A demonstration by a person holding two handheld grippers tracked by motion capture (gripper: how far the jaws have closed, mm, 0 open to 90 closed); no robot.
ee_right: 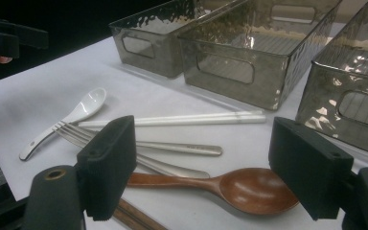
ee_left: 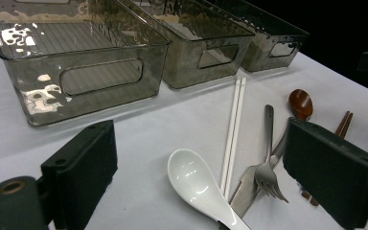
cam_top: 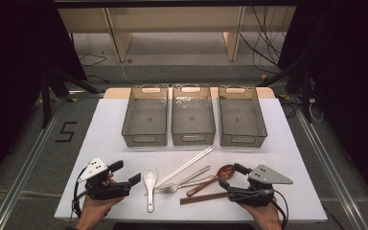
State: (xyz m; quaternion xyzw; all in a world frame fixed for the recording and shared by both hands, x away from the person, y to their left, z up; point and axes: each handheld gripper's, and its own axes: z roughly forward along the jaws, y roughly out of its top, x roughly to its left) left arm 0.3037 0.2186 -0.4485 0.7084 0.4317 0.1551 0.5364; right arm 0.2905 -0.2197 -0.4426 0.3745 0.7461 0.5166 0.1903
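Observation:
Loose cutlery lies on the white mat's near half: a white ceramic spoon (cam_top: 149, 184), white chopsticks (cam_top: 184, 166), a metal fork (cam_top: 171, 188), a wooden spoon (cam_top: 219, 174) and brown chopsticks (cam_top: 203, 198). My left gripper (cam_top: 126, 172) rests at the near left, open, with nothing between its jaws. Ahead of it in the left gripper view (ee_left: 201, 139) lie the white spoon (ee_left: 196, 184) and fork (ee_left: 267, 167). My right gripper (cam_top: 233, 176) sits at the near right, open and holding nothing. In the right gripper view (ee_right: 203, 143) the wooden spoon (ee_right: 249, 189) lies just under its jaws.
Three grey translucent bins stand side by side at the back of the mat: left (cam_top: 144, 140), middle (cam_top: 193, 137), right (cam_top: 243, 140). Nothing lies inside them. A metal knife (ee_left: 244, 191) lies beside the fork. Dark floor and cables surround the table.

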